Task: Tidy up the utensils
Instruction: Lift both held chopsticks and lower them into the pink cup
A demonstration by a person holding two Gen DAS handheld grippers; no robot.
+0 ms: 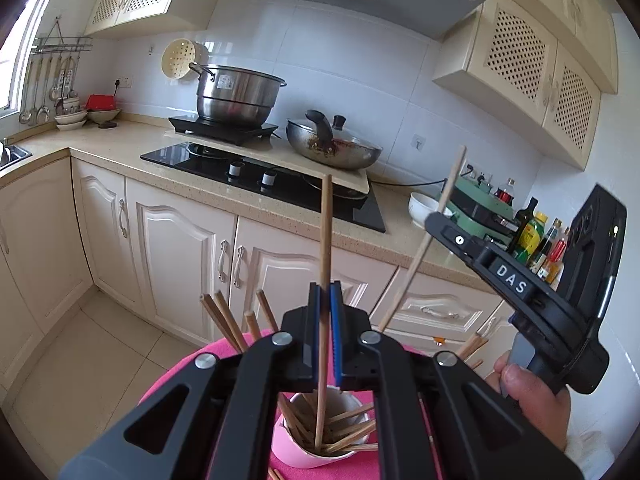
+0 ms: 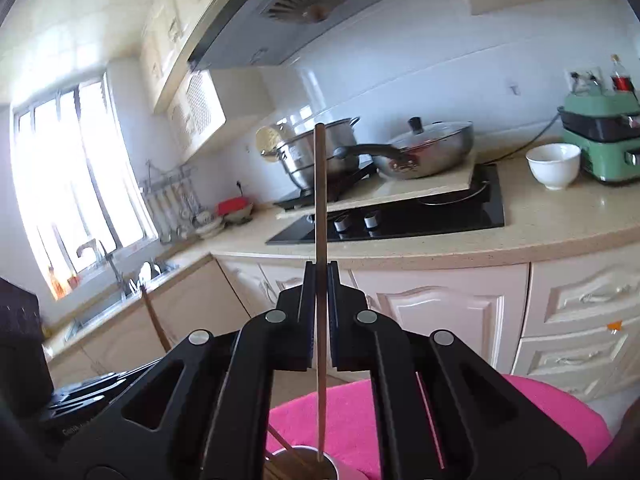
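My left gripper point(image 1: 326, 292) is shut on a wooden chopstick point(image 1: 326, 232) that stands nearly upright. Its lower end dips into a white cup point(image 1: 294, 454) holding several chopsticks. The cup stands on a pink cloth point(image 1: 168, 380). More chopsticks point(image 1: 226, 320) lie on the cloth beyond the gripper. At the right, a hand point(image 1: 532, 396) holds my right gripper point(image 1: 436, 220), shut on a second, tilted chopstick point(image 1: 454, 176). In the right wrist view my right gripper point(image 2: 320, 270) clamps that chopstick point(image 2: 320, 184) upright, its lower end at the cup's rim point(image 2: 332, 466) over the pink cloth point(image 2: 360, 412).
A beige counter point(image 1: 120, 140) with cream cupboards runs behind. On it are a black hob point(image 1: 260, 172), a steel pot point(image 1: 236, 96), a lidded wok point(image 1: 332, 144), a white bowl point(image 2: 554, 164), a green appliance point(image 2: 604, 148) and bottles point(image 1: 536, 240). A sink point(image 2: 108, 304) lies under the window.
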